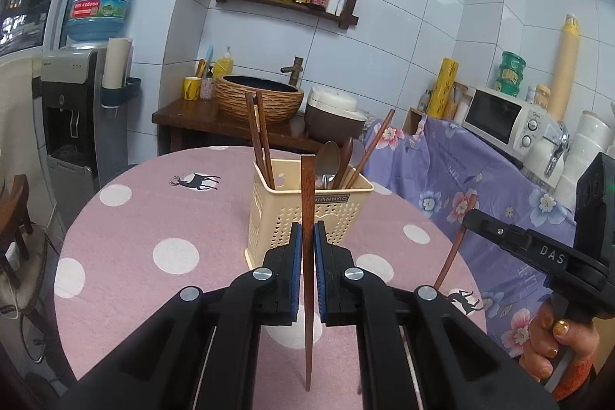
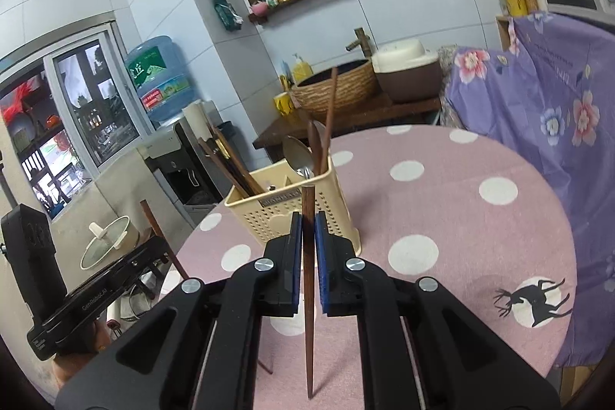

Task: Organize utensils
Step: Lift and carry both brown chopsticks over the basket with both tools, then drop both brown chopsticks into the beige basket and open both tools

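Left gripper (image 1: 307,248) jaws clamped on an upright wooden chopstick (image 1: 307,256), right gripper (image 2: 307,237) jaws clamped on another chopstick (image 2: 308,275), both near the cream utensil holder (image 1: 284,214) on the pink dotted surface (image 1: 153,218).

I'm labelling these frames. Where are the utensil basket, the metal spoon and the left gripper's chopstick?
utensil basket (image 1: 286,218): left wrist view, perforated front wall.
metal spoon (image 1: 328,156): left wrist view, bowl.
left gripper's chopstick (image 1: 307,187): left wrist view, shaft above the pads.

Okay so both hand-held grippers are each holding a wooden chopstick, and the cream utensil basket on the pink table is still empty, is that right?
Not quite: the cream utensil basket already holds chopsticks and spoons, as the left wrist view shows. The rest stands: the left hand-held gripper and the right hand-held gripper each grip a wooden chopstick.
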